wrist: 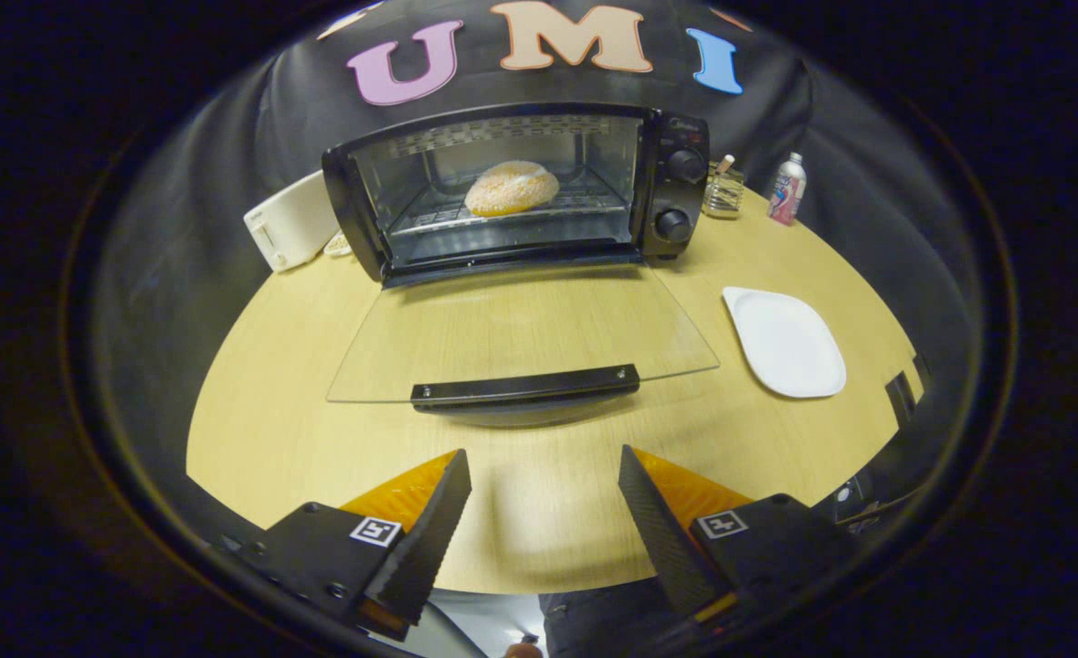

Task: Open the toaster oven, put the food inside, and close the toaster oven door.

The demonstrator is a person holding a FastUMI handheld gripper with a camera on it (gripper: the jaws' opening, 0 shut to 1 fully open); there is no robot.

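Gripper (544, 475) fingers apart, empty – bun (512, 187) on oven (521, 183) rack, glass door (521, 334) down at 12 o'clock; risk – fingers slipping off the handle (525, 386), door dropping back

White toaster (288, 222) partly behind oven (521, 187)

Black toaster oven (521, 187) w/ glass door (521, 338) dropped flat open, round bun (512, 187) on its rack.

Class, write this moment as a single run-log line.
gripper: open, empty | toaster oven door: open flat | bread: on rack inside | plate: empty | next: close door
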